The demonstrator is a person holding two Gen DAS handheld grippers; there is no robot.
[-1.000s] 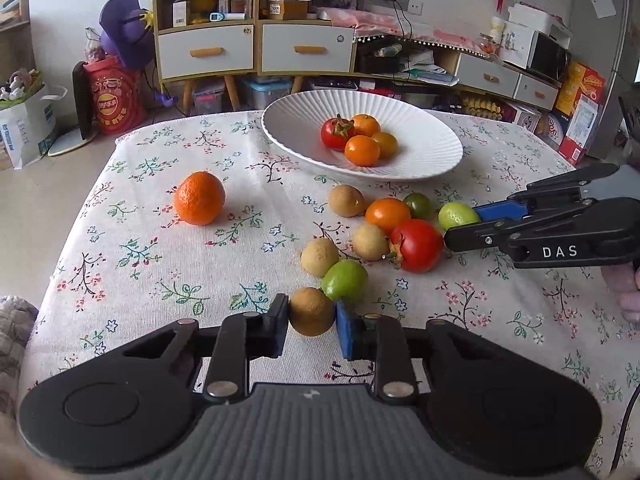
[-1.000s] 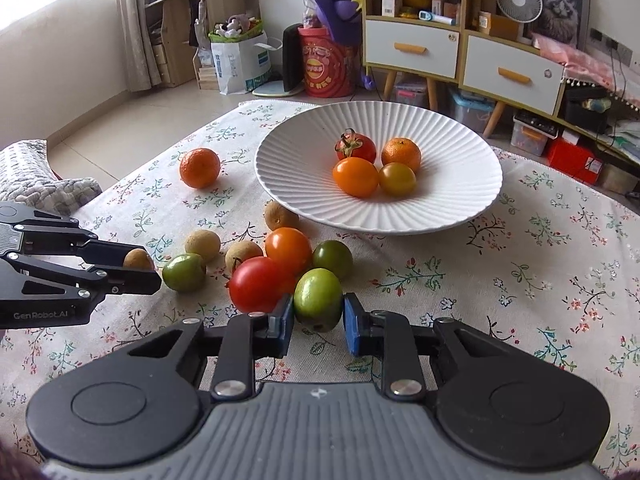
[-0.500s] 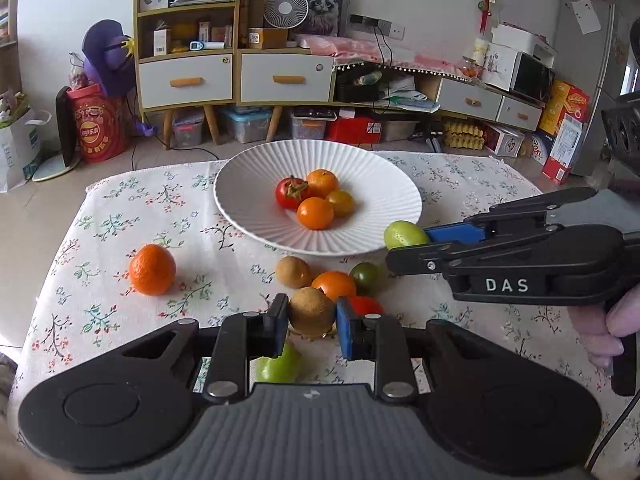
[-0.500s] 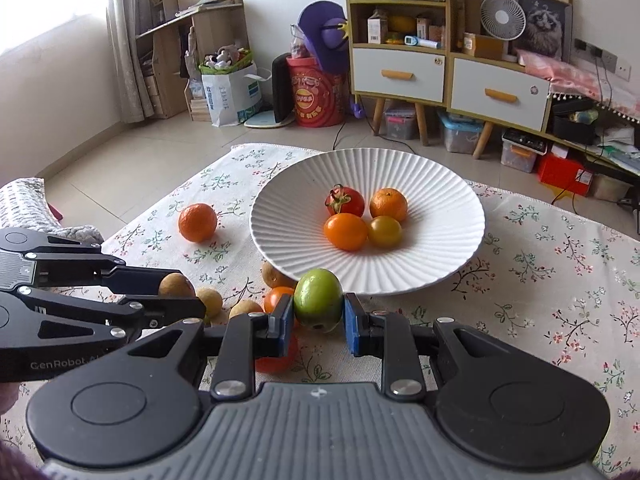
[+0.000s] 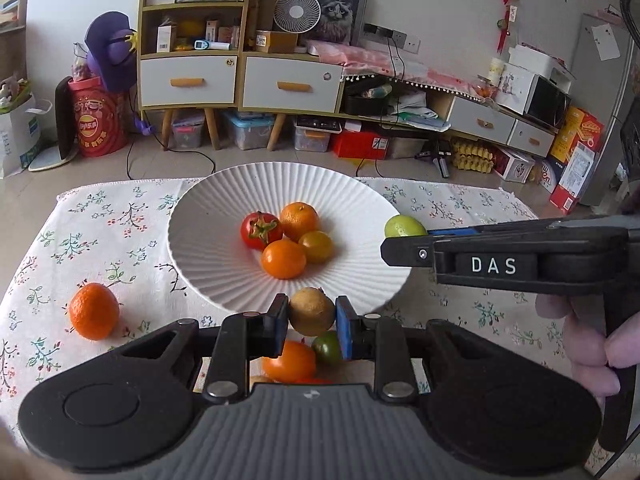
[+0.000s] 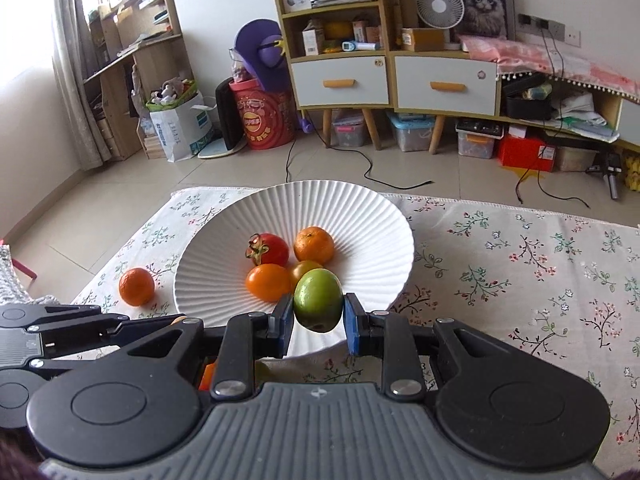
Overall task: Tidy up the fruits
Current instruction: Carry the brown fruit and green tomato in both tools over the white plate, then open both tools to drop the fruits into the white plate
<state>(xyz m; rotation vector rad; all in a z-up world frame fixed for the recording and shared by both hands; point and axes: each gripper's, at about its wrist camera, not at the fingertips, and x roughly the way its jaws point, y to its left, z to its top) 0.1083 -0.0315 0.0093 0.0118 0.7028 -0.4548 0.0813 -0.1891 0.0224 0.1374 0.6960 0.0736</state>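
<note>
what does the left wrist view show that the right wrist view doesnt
Only the left wrist view shows the brown fruit clamped in the left tongs, with a dark green fruit below. Only the right wrist view shows the curtained window. Both show the white plate, the lone orange on the cloth and the light green fruit in the right tongs.

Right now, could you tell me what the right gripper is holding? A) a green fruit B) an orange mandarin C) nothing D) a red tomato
A: in the right wrist view, the right gripper has its fingers closed on a green fruit, held over the near rim of the white plate.
</note>
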